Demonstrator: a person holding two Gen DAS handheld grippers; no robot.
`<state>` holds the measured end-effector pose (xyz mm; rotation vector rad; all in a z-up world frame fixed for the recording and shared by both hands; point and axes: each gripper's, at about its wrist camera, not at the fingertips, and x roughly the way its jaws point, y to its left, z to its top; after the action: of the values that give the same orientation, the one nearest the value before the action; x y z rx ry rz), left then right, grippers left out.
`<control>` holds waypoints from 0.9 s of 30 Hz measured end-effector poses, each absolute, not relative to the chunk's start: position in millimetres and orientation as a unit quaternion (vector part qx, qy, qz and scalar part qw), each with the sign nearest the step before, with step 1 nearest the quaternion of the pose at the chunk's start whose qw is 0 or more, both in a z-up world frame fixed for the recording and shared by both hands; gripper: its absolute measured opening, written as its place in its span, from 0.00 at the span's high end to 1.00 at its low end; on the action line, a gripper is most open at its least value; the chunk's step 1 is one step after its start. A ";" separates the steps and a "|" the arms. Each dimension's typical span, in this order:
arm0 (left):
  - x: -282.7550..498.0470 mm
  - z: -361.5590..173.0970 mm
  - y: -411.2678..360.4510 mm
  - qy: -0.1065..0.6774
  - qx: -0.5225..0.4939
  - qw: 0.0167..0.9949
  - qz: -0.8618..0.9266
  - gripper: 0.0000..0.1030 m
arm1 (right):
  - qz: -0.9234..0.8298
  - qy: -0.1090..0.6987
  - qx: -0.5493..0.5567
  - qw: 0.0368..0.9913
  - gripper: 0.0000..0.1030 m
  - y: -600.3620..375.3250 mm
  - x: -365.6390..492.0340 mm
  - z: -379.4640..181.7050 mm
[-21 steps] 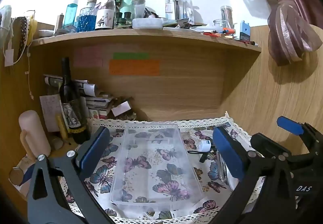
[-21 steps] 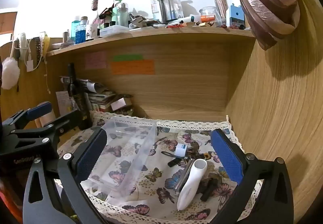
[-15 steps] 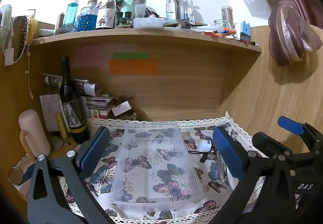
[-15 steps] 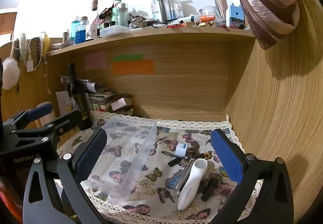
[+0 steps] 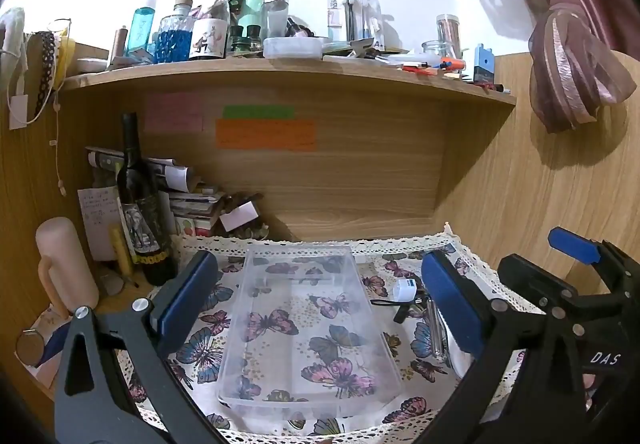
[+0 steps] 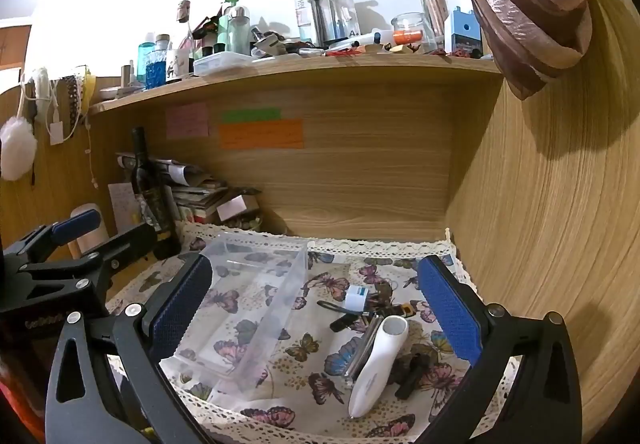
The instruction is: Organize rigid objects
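Observation:
A clear plastic bin (image 5: 308, 328) lies empty on the butterfly cloth (image 5: 200, 356), between my open left gripper (image 5: 316, 296) fingers. In the right wrist view the bin (image 6: 248, 308) is at the left. My right gripper (image 6: 316, 308) is open and empty above a pile of small objects: a white handheld device (image 6: 378, 364), a metal tool (image 6: 362, 344), a small white-and-blue tube (image 6: 356, 298), black clips (image 6: 412, 374). The tube (image 5: 404, 289) and metal tool (image 5: 434, 328) also show right of the bin in the left wrist view.
A dark wine bottle (image 5: 140, 204), stacked papers (image 5: 188, 200) and a pink cylinder (image 5: 66, 268) stand at the back left. A cluttered shelf (image 5: 280, 72) runs overhead. A wooden wall (image 6: 540, 224) bounds the right side. A tied curtain (image 5: 572, 60) hangs at the upper right.
Almost nothing has changed; both grippers stay open and hover in place with only a slight drift.

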<state>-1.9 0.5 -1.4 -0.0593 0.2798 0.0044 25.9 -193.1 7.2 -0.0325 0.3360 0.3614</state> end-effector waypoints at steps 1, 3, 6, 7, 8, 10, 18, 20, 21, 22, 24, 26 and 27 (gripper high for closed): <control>-1.6 -1.3 0.1 0.139 -0.029 0.990 0.003 0.00 | 0.178 0.166 -0.017 0.970 0.00 -192.8 25.3 7.4; -2.5 -1.4 0.5 0.140 -0.030 0.990 0.000 0.00 | 0.178 0.165 -0.015 0.970 0.00 -193.6 24.3 7.5; -2.9 -1.3 0.2 0.140 -0.031 0.990 -0.001 0.00 | 0.175 0.164 -0.012 0.971 0.00 -196.7 26.4 9.4; -3.1 -1.2 -0.3 0.140 -0.030 0.990 -0.002 0.00 | 0.174 0.163 -0.012 0.971 0.00 -196.8 25.9 9.5; -3.1 -1.0 -0.6 0.139 -0.030 0.990 -0.002 0.00 | 0.174 0.163 -0.011 0.971 0.00 -197.1 25.6 9.7; -3.2 -0.4 -1.7 0.139 -0.028 0.990 -0.001 0.00 | 0.175 0.163 -0.011 0.971 0.00 -197.2 25.4 9.9; -3.2 0.3 -2.0 0.137 -0.027 0.990 0.001 0.00 | 0.174 0.163 -0.011 0.971 0.00 -197.2 25.1 9.7; -3.0 0.7 -1.6 0.137 -0.026 0.990 0.000 0.00 | 0.174 0.163 -0.011 0.971 0.00 -196.6 25.1 9.5; -2.9 1.0 -1.1 0.137 -0.026 0.990 -0.001 0.00 | 0.174 0.163 -0.011 0.971 0.00 -196.6 25.2 9.6; -3.0 1.2 -0.8 0.136 -0.027 0.990 -0.001 0.00 | 0.174 0.163 -0.011 0.971 0.00 -196.5 25.2 9.7; -3.1 1.4 -0.7 0.135 -0.027 0.990 -0.001 0.00 | 0.174 0.163 -0.011 0.971 0.00 -196.5 25.2 9.8; -3.3 1.2 -0.7 0.136 -0.027 0.990 -0.002 0.00 | 0.174 0.162 -0.011 0.971 0.00 -196.5 24.1 10.0; -3.6 1.0 -0.7 0.136 -0.026 0.990 -0.002 0.00 | 0.175 0.162 -0.011 0.971 0.00 -196.6 24.1 10.0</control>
<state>-3.6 -0.7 1.0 -0.0529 0.2722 -0.0038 24.1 -196.6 10.0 -0.0232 0.3263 0.3528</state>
